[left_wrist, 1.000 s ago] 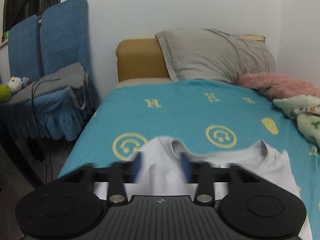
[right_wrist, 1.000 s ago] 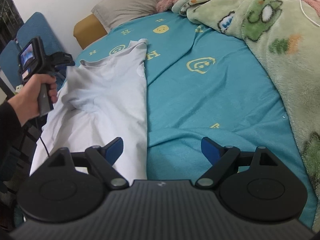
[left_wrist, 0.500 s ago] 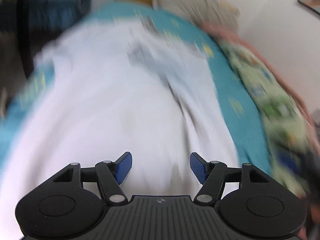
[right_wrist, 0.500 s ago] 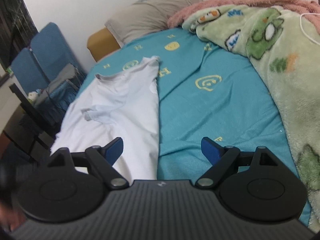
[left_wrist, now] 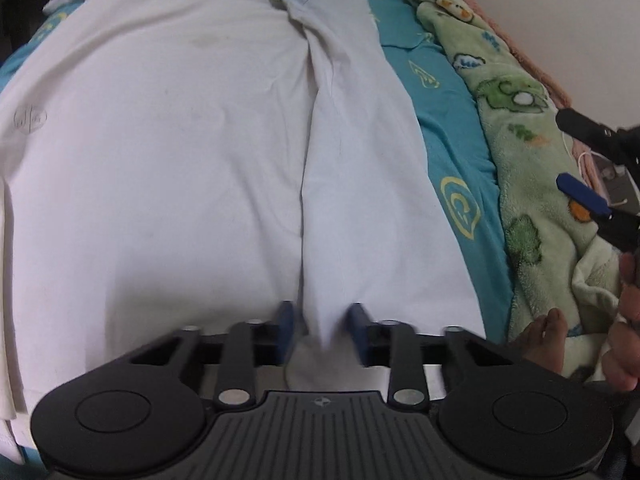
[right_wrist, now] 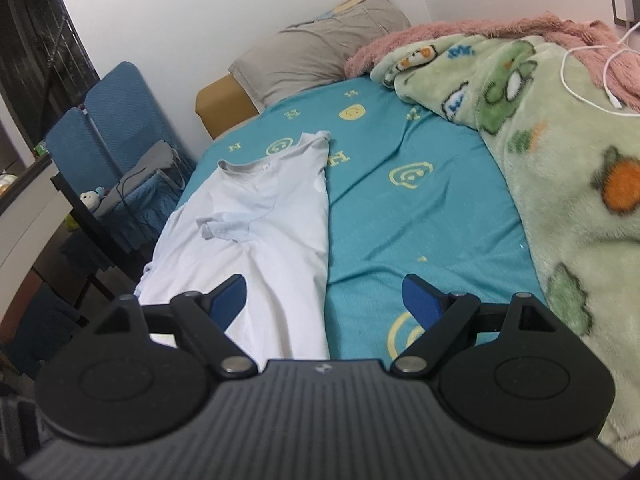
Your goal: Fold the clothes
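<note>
A green cartoon-print blanket point(right_wrist: 560, 152) is heaped along the right side of the bed, with a pink fuzzy throw point(right_wrist: 460, 36) behind it and a white cable point(right_wrist: 592, 76) trailing across both. A grey pillow point(right_wrist: 316, 60) leans at the head, and blue folding chairs point(right_wrist: 116, 120) crowd the left edge.

The white T-shirt point(right_wrist: 260, 240) lies on the teal sheet point(right_wrist: 420, 220), its long axis running up the bed, collar toward the pillow and hem toward the foot (one side already folded over, leaving a lengthwise crease down the middle). It hugs the left edge of the mattress; a broad strip of bare sheet lies between it and the blanket.

The left gripper point(left_wrist: 320, 332) is low at the hem, blue fingers narrowly apart with the point of the folded cloth between them, not pinched. The right gripper point(right_wrist: 324, 300) hangs above the hem's right edge, fingers wide apart, holding nothing.
</note>
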Tool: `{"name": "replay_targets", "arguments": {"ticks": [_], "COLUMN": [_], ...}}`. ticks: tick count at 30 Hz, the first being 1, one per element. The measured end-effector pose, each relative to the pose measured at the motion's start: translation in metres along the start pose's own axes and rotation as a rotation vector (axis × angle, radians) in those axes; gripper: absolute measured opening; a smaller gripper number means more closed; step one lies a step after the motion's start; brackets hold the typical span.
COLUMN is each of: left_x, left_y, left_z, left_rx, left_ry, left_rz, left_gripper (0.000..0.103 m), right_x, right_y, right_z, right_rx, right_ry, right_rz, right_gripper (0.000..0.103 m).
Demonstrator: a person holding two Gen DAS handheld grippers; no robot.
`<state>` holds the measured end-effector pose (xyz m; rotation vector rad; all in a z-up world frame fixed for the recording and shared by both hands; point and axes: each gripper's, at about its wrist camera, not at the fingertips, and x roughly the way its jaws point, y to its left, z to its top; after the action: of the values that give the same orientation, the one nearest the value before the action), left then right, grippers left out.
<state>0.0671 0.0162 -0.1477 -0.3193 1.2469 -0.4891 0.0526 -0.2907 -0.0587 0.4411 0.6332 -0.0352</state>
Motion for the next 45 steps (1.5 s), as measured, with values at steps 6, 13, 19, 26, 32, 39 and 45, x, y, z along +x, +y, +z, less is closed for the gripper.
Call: {"name": "replay_targets", "arguments": {"ticks": [6, 13, 19, 26, 32, 39, 45], "left_x": [-0.047, -0.046, -0.054, -0.071, -0.069, -0.046, -0.042], "left_y": [-0.006, -0.011, -0.026, -0.074, -0.101, -0.083, -0.067], "left_z": [0.0, -0.014, 0.002, 0.038, 0.05, 0.037, 0.031], "left_rx": [-0.018, 0.047, 0.072, 0.216, 0.34, 0.36, 0.353], "left_ry": [-0.095, -0.084, -0.177, -0.383, -0.583, -0.601, -0.582], "left_rz": [-0.062, 0.195, 0.259, 0.341, 0.344, 0.326, 0.315], "left_gripper": [0.003, 0.004, 0.066, 0.093, 0.103, 0.103, 0.103], "right_x": [-0.004, -0.004, -0.011, -0.029, -0.033, -0.024, -0.011], "right_y": [0.004, 0.01, 0.016, 0.029, 0.034, 0.04, 0.048], "right_z": [-0.003, -0.002, -0.004, -0.002, -0.003, -0.007, -0.008], "right_rx": [-0.026, -0.053, -0.092, -0.151, -0.181, -0.214, -0.225], "right_ry": [-0.002, -0.008, -0.033, -0.131, -0.173, -0.179, -0.166], "right_rz": [0.003, 0.023, 0.032, 0.066, 0.061, 0.042, 0.03], "right_gripper": [0.086, 0.086, 0.086, 0.086, 0.086, 0.086, 0.086]}}
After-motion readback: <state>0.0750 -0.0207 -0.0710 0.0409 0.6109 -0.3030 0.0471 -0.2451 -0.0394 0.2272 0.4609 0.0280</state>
